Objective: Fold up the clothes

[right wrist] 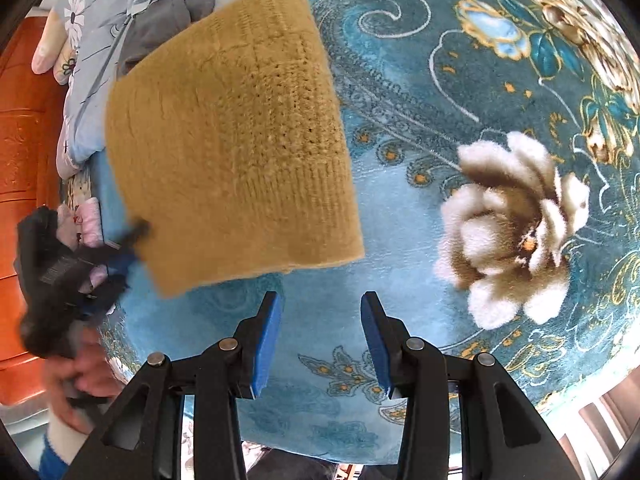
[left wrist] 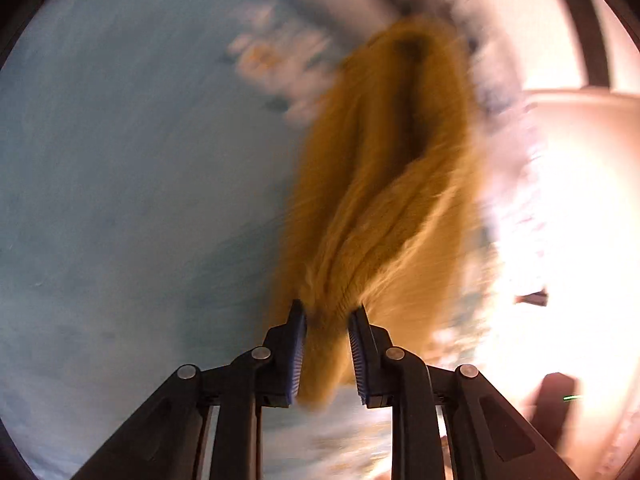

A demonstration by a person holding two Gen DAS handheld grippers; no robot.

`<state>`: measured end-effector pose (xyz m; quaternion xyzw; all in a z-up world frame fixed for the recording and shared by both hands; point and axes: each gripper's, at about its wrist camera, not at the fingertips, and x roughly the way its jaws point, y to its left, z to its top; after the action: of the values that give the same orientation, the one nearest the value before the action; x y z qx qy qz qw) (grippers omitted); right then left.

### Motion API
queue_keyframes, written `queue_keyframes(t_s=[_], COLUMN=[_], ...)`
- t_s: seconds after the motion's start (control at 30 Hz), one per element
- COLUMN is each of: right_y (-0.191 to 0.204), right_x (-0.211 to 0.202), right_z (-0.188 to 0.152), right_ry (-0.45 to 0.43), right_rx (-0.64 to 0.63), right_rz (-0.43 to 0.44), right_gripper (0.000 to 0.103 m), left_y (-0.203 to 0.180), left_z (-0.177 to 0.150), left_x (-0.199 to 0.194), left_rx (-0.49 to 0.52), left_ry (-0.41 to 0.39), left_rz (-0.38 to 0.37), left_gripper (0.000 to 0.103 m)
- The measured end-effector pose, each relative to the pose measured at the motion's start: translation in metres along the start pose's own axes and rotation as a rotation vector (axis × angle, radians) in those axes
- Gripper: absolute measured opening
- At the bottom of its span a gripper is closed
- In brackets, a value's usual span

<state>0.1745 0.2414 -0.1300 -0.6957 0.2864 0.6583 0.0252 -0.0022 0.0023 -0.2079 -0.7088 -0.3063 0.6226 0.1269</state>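
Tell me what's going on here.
A person is folding clothes on a bed covered with a teal flowered blanket. The left gripper is clamped on an edge of a mustard knit sweater and holds it up off the blanket; that view is blurred by motion. The right gripper is open and empty, hovering over the blanket just below the sweater. A pile of other clothes lies at the far end.

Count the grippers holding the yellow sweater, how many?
1. The left gripper pinches the sweater at its corner; the right gripper hangs open over the blanket, holding nothing.
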Motion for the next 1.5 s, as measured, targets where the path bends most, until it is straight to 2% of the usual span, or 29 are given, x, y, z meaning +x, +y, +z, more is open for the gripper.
queue_keyframes(t_s=[0.03,0.13,0.17,0.23,0.3,0.37,0.43,0.53,0.6,0.67,0.7,0.83,0.93,1.03,1.1,1.3,1.4,1.47,1.5], right_y=[0.0,-0.003,-0.004,-0.008,-0.016,-0.028,-0.037,-0.051,-0.059,-0.066,-0.07,-0.083,-0.087,-0.086,-0.074,-0.039,-0.039,-0.044,-0.045], right_x=[0.001,0.002,0.003,0.008,0.013,0.017,0.021,0.029,0.033,0.037,0.039,0.055,0.057,0.06,0.067,0.076,0.077,0.08,0.079], right_z=[0.0,0.001,0.002,0.003,0.006,0.015,0.023,0.028,0.025,0.017,0.012,-0.008,-0.016,-0.016,-0.009,0.011,0.012,0.013,0.014], right_ry=[-0.004,-0.03,-0.042,-0.065,-0.08,-0.101,-0.135,-0.182,-0.219,-0.258,-0.278,-0.337,-0.417,-0.457,-0.448,-0.39,-0.373,-0.377,-0.378], right_rx=[0.006,0.04,0.054,0.088,0.131,0.172,0.205,0.241,0.26,0.271,0.277,0.323,0.344,0.35,0.317,0.159,0.134,0.175,0.196], right_rz=[0.009,0.052,0.069,0.104,0.143,0.179,0.218,0.292,0.33,0.357,0.37,0.475,0.543,0.618,0.659,0.695,0.726,0.765,0.778], right_gripper=[0.043,0.045,0.054,0.061,0.061,0.066,0.067,0.068,0.072,0.092,0.094,0.096,0.101,0.101,0.101,0.103,0.102,0.102,0.102], left_y=[0.011,0.023,0.022,0.018,0.013,0.01,0.008,0.006,0.007,0.009,0.01,0.014,0.016,0.007,0.001,-0.02,-0.031,-0.065,-0.069], left_z=[0.001,0.005,0.004,0.003,0.0,-0.003,-0.007,-0.009,-0.009,-0.008,-0.008,-0.005,-0.003,-0.002,-0.002,0.001,0.018,-0.007,-0.003], left_x=[0.009,0.004,0.001,-0.006,-0.014,-0.024,-0.034,-0.044,-0.047,-0.048,-0.048,-0.05,-0.053,-0.052,-0.052,-0.053,-0.061,-0.024,-0.02], left_rx=[-0.032,-0.106,-0.092,-0.057,-0.025,0.003,0.024,0.054,0.067,0.073,0.071,0.056,0.04,0.068,0.088,0.155,0.198,0.243,0.263], left_ry=[0.02,0.006,0.004,-0.001,-0.008,-0.023,-0.05,-0.084,-0.09,-0.091,-0.091,-0.097,-0.109,-0.101,-0.095,-0.082,-0.099,-0.12,-0.133], left_rz=[0.006,-0.055,-0.053,-0.047,-0.032,-0.018,-0.021,0.001,0.022,0.043,0.049,0.059,0.047,0.039,0.035,0.017,0.015,0.045,0.058], left_gripper=[0.025,0.026,0.026,0.029,0.037,0.054,0.064,0.073,0.074,0.074,0.074,0.074,0.074,0.075,0.075,0.075,0.075,0.076,0.076])
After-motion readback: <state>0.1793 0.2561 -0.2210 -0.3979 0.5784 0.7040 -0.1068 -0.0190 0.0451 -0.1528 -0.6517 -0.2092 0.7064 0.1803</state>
